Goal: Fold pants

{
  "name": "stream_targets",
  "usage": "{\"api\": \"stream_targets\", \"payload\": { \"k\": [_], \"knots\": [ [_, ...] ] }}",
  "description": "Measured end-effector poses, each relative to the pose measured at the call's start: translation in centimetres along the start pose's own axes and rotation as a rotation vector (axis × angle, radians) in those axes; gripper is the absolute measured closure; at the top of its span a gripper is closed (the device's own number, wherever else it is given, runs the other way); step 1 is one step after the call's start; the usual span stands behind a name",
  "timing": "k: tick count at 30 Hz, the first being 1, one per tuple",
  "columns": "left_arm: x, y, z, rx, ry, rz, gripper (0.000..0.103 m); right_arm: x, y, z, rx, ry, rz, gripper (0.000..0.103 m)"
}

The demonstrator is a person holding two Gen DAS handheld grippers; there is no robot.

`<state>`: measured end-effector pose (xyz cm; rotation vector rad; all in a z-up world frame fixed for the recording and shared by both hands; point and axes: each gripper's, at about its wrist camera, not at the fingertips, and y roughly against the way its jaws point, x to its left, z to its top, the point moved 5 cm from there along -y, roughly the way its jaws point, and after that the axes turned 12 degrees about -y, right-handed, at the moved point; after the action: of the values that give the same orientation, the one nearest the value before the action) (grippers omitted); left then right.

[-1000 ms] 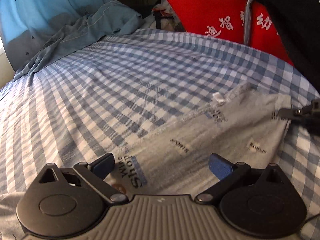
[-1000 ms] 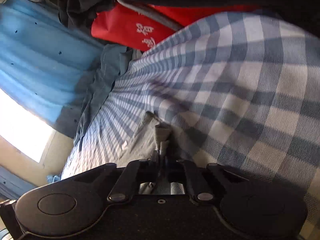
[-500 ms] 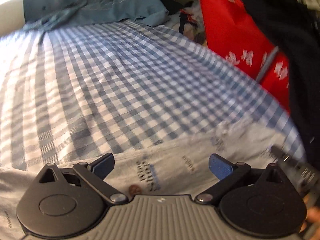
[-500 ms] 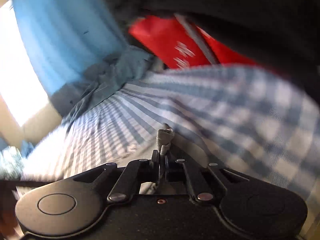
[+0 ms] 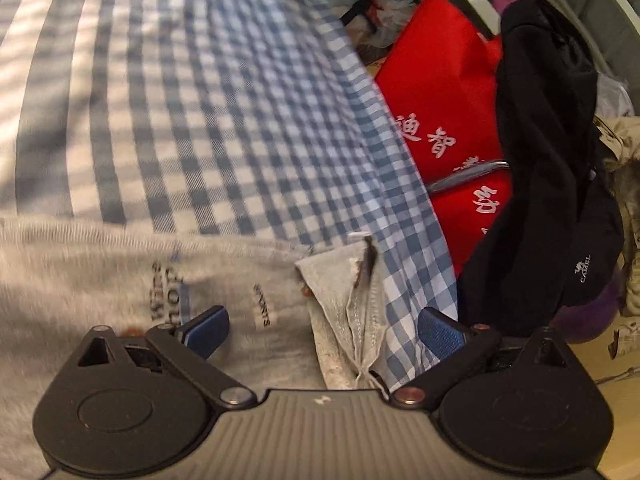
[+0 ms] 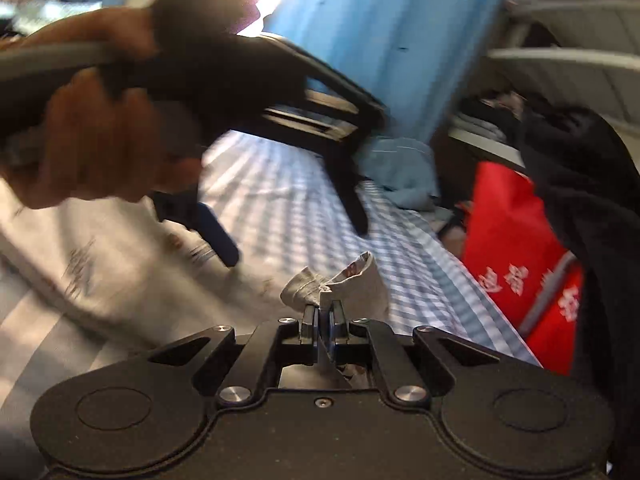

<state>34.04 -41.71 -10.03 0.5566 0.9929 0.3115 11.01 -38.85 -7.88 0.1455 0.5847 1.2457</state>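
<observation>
Light grey pants [image 5: 100, 272] with printed words lie spread on a blue-and-white checked bed sheet [image 5: 200, 100]. My left gripper [image 5: 324, 328] is open and empty, just above the pants near a lifted corner [image 5: 340, 280]. My right gripper [image 6: 323, 316] is shut on that corner of the pants [image 6: 352, 280] and holds it raised above the sheet. In the right wrist view the left gripper [image 6: 288, 216] shows with the hand that holds it, open over the pants [image 6: 120, 264].
The bed's right edge [image 5: 404, 168] drops off beside a red bag with white characters [image 5: 444, 112] and a black garment [image 5: 552, 200]. A blue curtain [image 6: 380, 40] and a crumpled blue cloth [image 6: 400, 168] are at the far end of the bed.
My right gripper has lifted the pants corner and swung it leftwards over the pants. My left gripper has turned right towards the bed edge and stayed open.
</observation>
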Motion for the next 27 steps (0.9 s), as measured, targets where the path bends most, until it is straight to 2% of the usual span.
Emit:
{"api": "stream_targets", "payload": {
  "k": [4, 8, 11, 13, 15, 16, 23, 25, 27],
  "knots": [
    [-0.1, 0.0, -0.9, -0.018, -0.014, -0.017, 0.001, 0.4, -0.6, -0.2, 0.024, 0.006, 0.016, 0.099],
    [-0.4, -0.8, -1.8, 0.018, 0.038, -0.098, 0.001, 0.7, -0.4, -0.1, 0.019, -0.01, 0.018, 0.099],
    [-0.8, -1.1, -2.0, -0.002, 0.026, -0.095, 0.005, 0.7, 0.0, -0.1, 0.011, -0.016, 0.018, 0.099],
    [-1.0, -1.3, -1.9, -0.008, 0.03, -0.092, 0.018, 0.7, 0.2, -0.3, 0.012, -0.01, 0.02, 0.099],
    [-1.0, -1.6, -1.7, -0.014, 0.053, -0.091, 0.025, 0.7, 0.4, -0.3, 0.013, -0.009, 0.024, 0.099],
    [-1.1, -1.6, -1.7, -0.022, 0.058, -0.085, 0.034, 0.8, 0.7, -0.3, 0.012, -0.009, 0.025, 0.099],
    [-1.9, 0.0, -1.1, -0.11, 0.037, 0.007, 0.063, 1.2, 1.5, 0.1, 0.008, -0.007, 0.024, 0.099],
    [-2.2, 0.6, -1.1, -0.121, 0.011, 0.052, 0.087, 1.5, 1.8, 0.2, 0.002, -0.004, 0.024, 0.099],
    [-2.5, 1.4, -1.2, -0.133, -0.003, 0.087, 0.096, 1.9, 2.1, 0.5, -0.002, 0.002, 0.025, 0.099]
  ]
}}
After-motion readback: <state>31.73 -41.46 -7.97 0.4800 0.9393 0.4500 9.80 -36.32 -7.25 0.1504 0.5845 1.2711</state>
